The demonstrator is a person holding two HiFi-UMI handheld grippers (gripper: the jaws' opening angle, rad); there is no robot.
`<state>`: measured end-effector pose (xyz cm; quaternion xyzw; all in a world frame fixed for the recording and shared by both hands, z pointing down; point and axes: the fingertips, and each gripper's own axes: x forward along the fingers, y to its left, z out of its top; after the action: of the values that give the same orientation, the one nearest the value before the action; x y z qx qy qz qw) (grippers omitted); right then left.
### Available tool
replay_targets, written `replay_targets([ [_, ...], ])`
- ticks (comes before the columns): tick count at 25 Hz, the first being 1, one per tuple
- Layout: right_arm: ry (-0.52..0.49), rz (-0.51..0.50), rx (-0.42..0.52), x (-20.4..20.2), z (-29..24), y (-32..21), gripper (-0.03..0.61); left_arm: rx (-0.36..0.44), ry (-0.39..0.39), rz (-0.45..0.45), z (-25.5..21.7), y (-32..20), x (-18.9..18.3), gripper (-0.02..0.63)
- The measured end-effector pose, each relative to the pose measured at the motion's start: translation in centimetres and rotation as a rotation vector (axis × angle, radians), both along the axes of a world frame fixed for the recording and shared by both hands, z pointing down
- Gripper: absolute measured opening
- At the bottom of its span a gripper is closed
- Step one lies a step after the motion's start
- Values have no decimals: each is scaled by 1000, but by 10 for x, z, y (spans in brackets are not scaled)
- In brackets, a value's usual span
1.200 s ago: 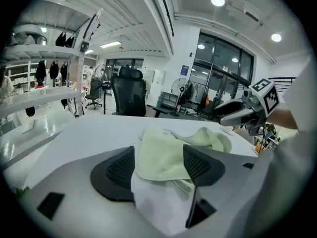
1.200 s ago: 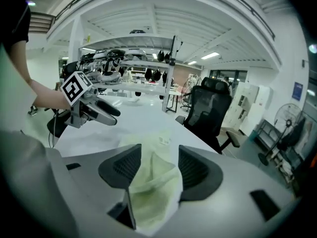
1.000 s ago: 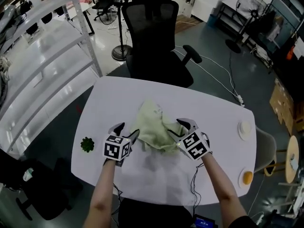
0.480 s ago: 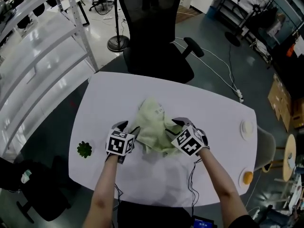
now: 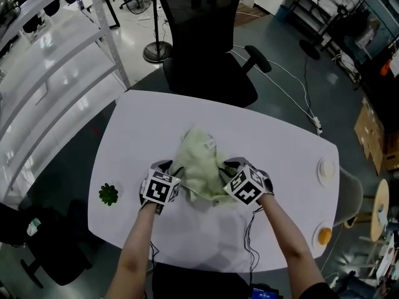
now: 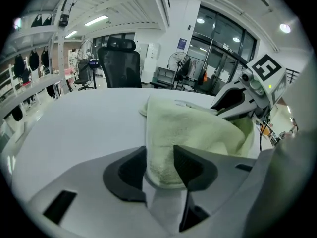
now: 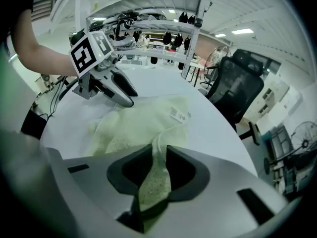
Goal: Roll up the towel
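A pale green towel (image 5: 199, 166) lies crumpled in the middle of the white table (image 5: 149, 120). My left gripper (image 5: 168, 174) sits at the towel's near left edge. In the left gripper view its jaws (image 6: 159, 155) have just been closing and press on a thick fold of towel (image 6: 193, 128). My right gripper (image 5: 229, 172) holds the near right edge. In the right gripper view its jaws (image 7: 157, 155) have also just been closing and pinch a thin strip of towel (image 7: 138, 120). A white label (image 7: 178, 114) shows on the towel's far side.
A small green plant (image 5: 108, 194) stands near the table's left edge. A white disc (image 5: 324, 169) and an orange object (image 5: 325, 235) lie at the right edge. A black office chair (image 5: 202, 36) stands behind the table, metal shelving (image 5: 50, 61) to the left.
Both grippers have sunk onto the towel's near edge and drawn slightly closer together. Their jaws have narrowed onto the cloth. The towel keeps its crumpled shape.
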<state>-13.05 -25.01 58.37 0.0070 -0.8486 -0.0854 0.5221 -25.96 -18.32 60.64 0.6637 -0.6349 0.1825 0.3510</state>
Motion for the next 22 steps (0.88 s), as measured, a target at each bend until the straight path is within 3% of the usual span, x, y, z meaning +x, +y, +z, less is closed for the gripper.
replay_targets([
  [4,-19,7,9,5,-3,-1,46,-25,-51,5,4,1,0,162],
  [7,-38,29,14,10,-9,-6,40,-33,-32,1,-4,2,5,60],
  [13,-87,82,32,26,-25,-19,35,-34,-90,11,-19,5,12,44],
  [22,-145,152,83,60,-54,-33,34,41,-157,-32,-65,10,12,41],
])
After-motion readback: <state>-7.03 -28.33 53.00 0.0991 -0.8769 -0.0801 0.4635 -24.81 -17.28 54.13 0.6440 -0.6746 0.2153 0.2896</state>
